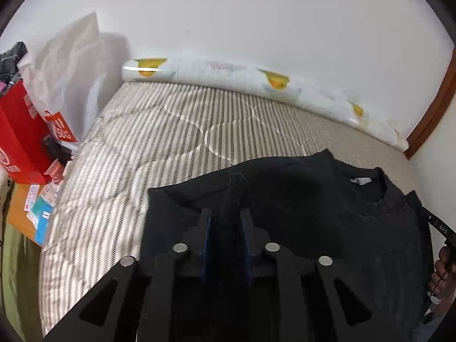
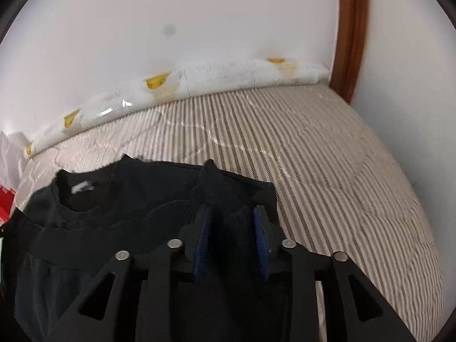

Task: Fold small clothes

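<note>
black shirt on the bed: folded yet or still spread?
Partly folded. The black shirt lies on the striped mattress with a doubled-over layer below its collar; a pinch of fabric stands between each pair of tongs.

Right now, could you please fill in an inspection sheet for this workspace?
Surface: striped mattress, bare beyond the garment.
Job's things: one black top, neck label up, lying flat.
Clutter: red bag, white plastic bag and papers at the mattress's left edge.
Grippers: left gripper has a fabric ridge between its pads; right gripper is parted around a fabric fold.
Cables: nothing seen.
Surroundings: white wall, printed roll along it, wooden trim.
</note>
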`<control>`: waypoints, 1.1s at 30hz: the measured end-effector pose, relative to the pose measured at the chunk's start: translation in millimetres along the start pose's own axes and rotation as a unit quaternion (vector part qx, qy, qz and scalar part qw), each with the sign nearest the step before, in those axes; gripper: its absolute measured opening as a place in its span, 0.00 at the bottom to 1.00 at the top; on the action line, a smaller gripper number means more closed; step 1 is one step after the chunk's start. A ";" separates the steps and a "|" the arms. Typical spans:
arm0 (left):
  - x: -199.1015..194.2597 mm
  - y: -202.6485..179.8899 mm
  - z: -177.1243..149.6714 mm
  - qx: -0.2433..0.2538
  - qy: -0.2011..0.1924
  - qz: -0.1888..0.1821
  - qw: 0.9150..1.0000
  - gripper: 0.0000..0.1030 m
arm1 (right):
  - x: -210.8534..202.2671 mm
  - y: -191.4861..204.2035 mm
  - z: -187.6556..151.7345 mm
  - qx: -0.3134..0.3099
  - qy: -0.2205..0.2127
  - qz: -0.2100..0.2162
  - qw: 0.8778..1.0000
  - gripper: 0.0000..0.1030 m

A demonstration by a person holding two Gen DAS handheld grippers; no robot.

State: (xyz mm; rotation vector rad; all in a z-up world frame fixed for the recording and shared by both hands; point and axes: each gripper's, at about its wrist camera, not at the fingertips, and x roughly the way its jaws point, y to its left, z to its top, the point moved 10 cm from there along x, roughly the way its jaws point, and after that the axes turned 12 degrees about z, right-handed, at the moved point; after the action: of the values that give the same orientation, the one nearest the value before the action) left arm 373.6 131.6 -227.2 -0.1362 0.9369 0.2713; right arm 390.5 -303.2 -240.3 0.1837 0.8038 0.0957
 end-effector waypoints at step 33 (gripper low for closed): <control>-108.4 73.9 -206.8 0.042 0.018 -0.144 0.989 0.54 | -70.8 191.4 -176.4 -0.169 -0.005 -0.051 0.984 0.47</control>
State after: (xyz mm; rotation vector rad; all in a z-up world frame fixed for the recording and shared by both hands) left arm 131.0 135.8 -260.7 -0.1971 0.9491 -0.0379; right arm 211.1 -104.3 -271.9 -0.1777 0.7742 0.1336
